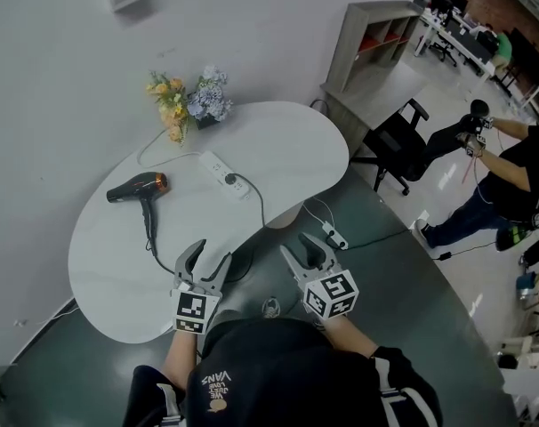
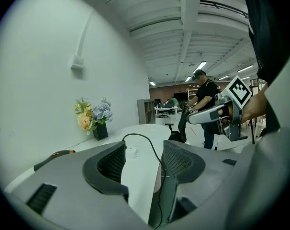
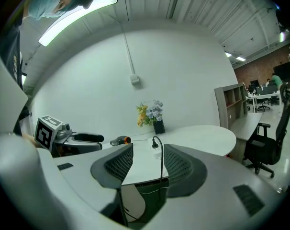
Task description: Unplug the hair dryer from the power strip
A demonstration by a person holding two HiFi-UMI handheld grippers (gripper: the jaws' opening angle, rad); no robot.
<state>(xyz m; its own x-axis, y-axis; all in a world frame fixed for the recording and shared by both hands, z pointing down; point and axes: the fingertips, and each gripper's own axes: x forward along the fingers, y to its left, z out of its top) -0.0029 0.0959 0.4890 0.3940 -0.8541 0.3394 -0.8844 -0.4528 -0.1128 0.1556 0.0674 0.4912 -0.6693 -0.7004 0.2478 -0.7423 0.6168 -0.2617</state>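
Note:
On the white table point(image 1: 287, 140) a black hair dryer point(image 1: 138, 187) with an orange nozzle lies at the left. Its black cable point(image 1: 149, 238) runs toward the near edge. A white power strip point(image 1: 223, 173) lies mid-table with a black plug point(image 1: 235, 182) in it. Both grippers hover at the near edge of the table, well short of the strip. My left gripper point(image 1: 210, 253) is open and empty, as is my right gripper point(image 1: 293, 242). The left gripper view shows the strip point(image 2: 131, 151) between its jaws. In the right gripper view the plug point(image 3: 154, 143) stands on the strip.
A vase of flowers point(image 1: 188, 101) stands at the table's far edge by the wall. A second power strip point(image 1: 333, 236) lies on the floor right of the table. A black office chair point(image 1: 401, 142) and a grey shelf point(image 1: 369, 41) stand beyond. A person point(image 1: 510, 176) stands at the far right.

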